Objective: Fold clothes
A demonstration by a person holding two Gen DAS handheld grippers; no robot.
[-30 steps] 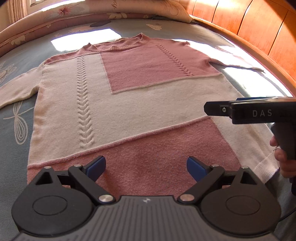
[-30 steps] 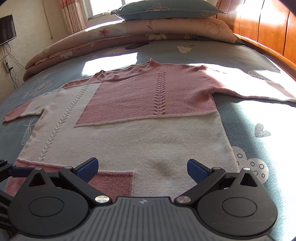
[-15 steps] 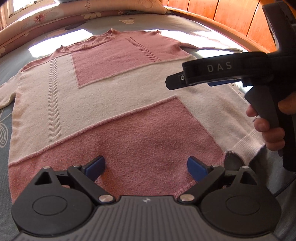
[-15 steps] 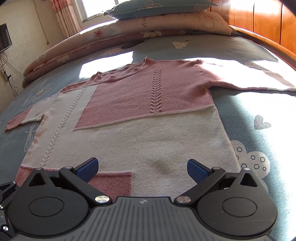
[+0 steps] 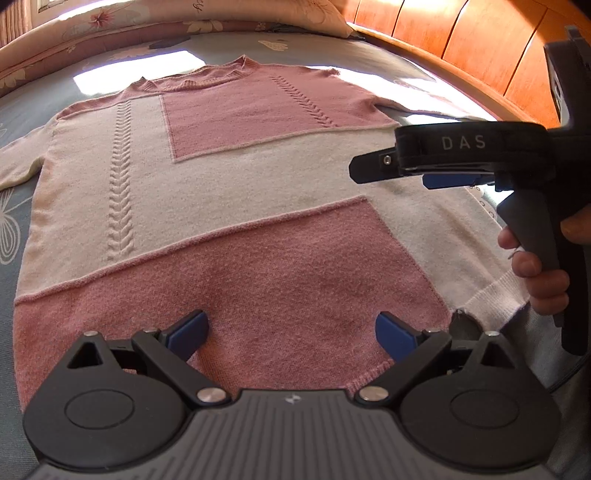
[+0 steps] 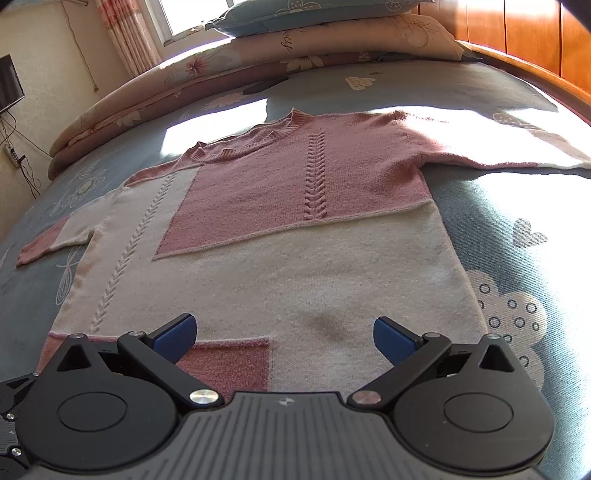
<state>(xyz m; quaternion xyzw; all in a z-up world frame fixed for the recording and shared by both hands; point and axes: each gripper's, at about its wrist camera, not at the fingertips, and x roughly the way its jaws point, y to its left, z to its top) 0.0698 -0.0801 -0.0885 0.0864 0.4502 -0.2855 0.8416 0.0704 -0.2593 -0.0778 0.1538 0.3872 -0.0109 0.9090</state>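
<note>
— Pink and cream knit fills the left wrist view: what is it lying on?
— The sweater [image 5: 229, 206] is spread flat, front up, on a blue-grey bedsheet [image 5: 22, 110] with pale flower prints. Its neckline points away from the camera, its hem towards it.
— And the left gripper [image 5: 291, 330]?
— Its jaws stand wide apart, nothing between them, over the pink panel at the hem. I cannot tell whether the blue pads [image 5: 188, 328] touch the knit.
— Anything else there?
— The right gripper [image 5: 448, 181] comes in from the right side, above the cream part of the sweater, seen side-on. A hand [image 5: 535, 266] is wrapped round its grip. A wooden headboard [image 5: 461, 40] curves along behind.
— Now the right wrist view.
— Same sweater [image 6: 295, 229], seen from the hem, with one sleeve [image 6: 491, 151] stretched out to the right in sunlight and the other [image 6: 51, 240] short at the left.
— The right gripper [image 6: 284, 336] from here?
— Spread wide and empty, over the cream hem area beside a small pink patch. A grey smudge [image 6: 325, 323] marks the cream knit just ahead of it.
— Behind?
— A folded floral quilt [image 6: 221, 74] with a blue pillow [image 6: 314, 14] on top, and a window [image 6: 192, 14] with a curtain.
</note>
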